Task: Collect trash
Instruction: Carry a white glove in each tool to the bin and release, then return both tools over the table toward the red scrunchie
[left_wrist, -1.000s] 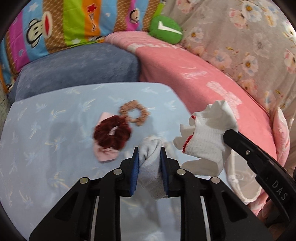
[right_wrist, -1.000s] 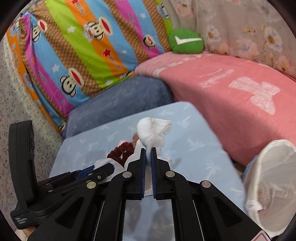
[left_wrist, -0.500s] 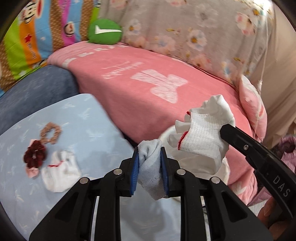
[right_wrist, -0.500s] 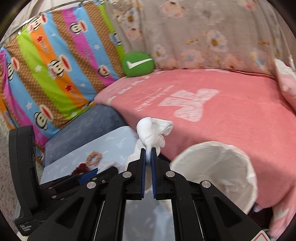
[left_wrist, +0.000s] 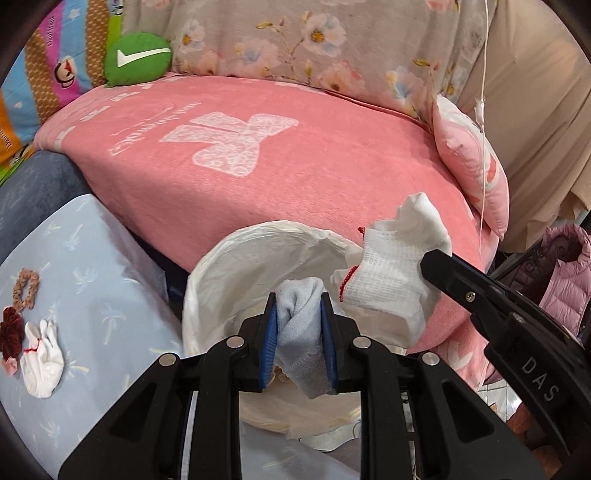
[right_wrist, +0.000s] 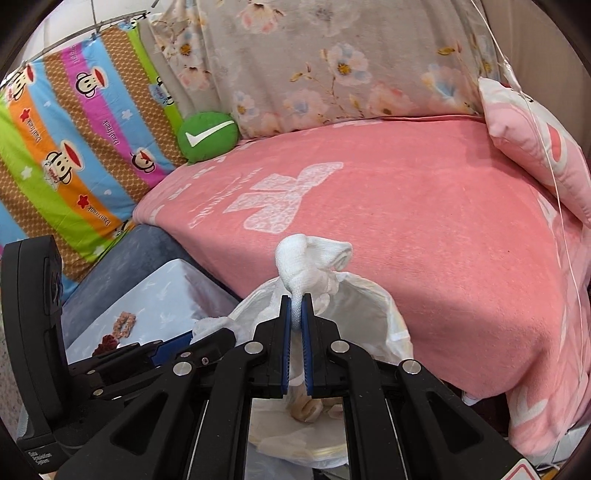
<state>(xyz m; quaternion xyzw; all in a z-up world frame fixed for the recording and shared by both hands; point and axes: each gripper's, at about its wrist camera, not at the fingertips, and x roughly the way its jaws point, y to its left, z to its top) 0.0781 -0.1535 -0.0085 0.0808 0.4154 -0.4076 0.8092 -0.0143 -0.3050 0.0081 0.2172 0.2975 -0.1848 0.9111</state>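
My left gripper (left_wrist: 298, 306) is shut on a pale grey-blue sock (left_wrist: 300, 334) and holds it over the open mouth of a bin lined with a white bag (left_wrist: 236, 258). My right gripper (right_wrist: 296, 301) is shut on a white sock with red stitching (right_wrist: 310, 264), also over the bin (right_wrist: 373, 314). In the left wrist view the right gripper's finger (left_wrist: 476, 291) shows at the right with the white sock (left_wrist: 391, 280). Another white sock (left_wrist: 40, 350) lies on the blue table (left_wrist: 110, 295).
A dark red scrunchie (left_wrist: 9, 332) and a tan scrunchie (left_wrist: 27, 286) lie on the table's left part. A pink blanket (left_wrist: 295, 158) covers the bed behind the bin. A green cushion (left_wrist: 138, 59) and a pink pillow (left_wrist: 472, 162) lie on it.
Both grippers have swung right from the table to over the bin, each still holding its sock. The table items have slid to the left edge of view.
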